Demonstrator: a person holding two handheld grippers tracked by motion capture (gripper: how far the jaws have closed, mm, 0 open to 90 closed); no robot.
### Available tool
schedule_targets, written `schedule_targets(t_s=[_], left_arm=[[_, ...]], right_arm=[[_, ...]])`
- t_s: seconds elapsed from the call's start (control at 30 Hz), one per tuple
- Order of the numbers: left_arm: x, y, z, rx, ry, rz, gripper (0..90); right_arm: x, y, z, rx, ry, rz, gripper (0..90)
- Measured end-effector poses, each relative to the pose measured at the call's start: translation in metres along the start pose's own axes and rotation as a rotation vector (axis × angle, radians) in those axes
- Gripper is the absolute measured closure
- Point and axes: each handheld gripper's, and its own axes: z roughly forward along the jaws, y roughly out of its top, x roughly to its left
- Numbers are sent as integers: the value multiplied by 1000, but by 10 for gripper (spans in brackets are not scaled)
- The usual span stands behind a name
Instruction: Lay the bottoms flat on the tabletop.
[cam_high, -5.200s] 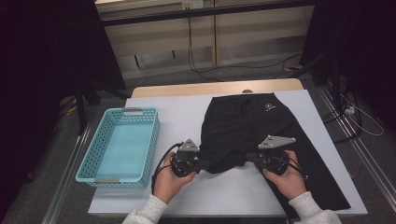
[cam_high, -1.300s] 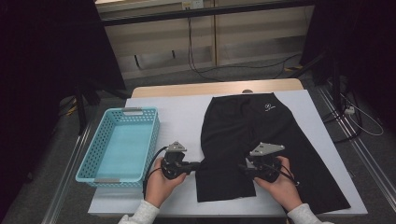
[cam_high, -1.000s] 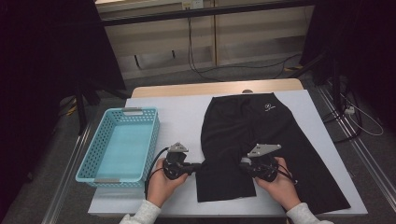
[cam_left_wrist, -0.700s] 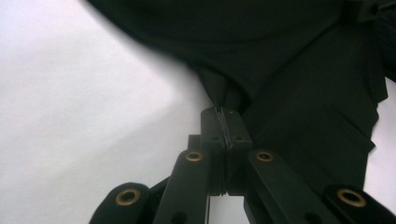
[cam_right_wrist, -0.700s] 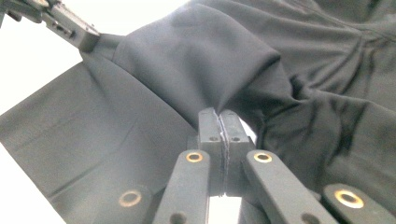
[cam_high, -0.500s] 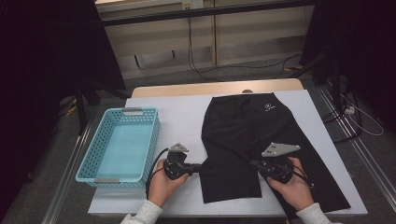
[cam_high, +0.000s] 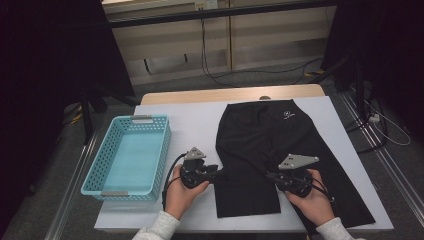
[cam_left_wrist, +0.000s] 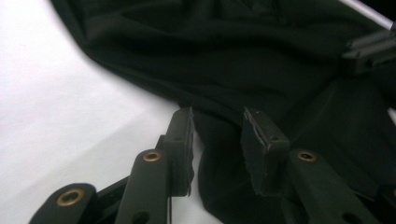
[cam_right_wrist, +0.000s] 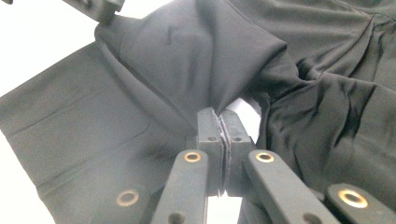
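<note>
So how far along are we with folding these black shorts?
The shorts lie spread flat on the table, unfolded. The right gripper is shut on cloth between the legs; the left gripper has just been opening, cloth between its jaws. Folding and the empty basket are likely left.

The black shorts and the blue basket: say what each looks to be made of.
The black shorts: seemingly a thin, smooth synthetic knit with a matte finish. They drape in soft folds and bunch easily where the right hand-held gripper pinches them; a small white logo sits near the waistband. The blue basket: likely moulded plastic, going by its rigid perforated walls, uniform light-blue colour and slight sheen.
</note>
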Motion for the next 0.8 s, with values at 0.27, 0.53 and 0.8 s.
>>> schedule_targets(t_s=[0.27, 0.53, 0.8], left_arm=[[-2, 2, 19, 16, -12, 12, 734], [-5, 11, 21, -17, -12, -10, 649], [-5, 12, 31, 17, 20, -2, 761]], right_arm=[[4, 2, 5, 5, 6, -11, 891], [8, 4, 8, 8, 17, -24, 891], [11, 5, 11, 11, 23, -36, 874]])
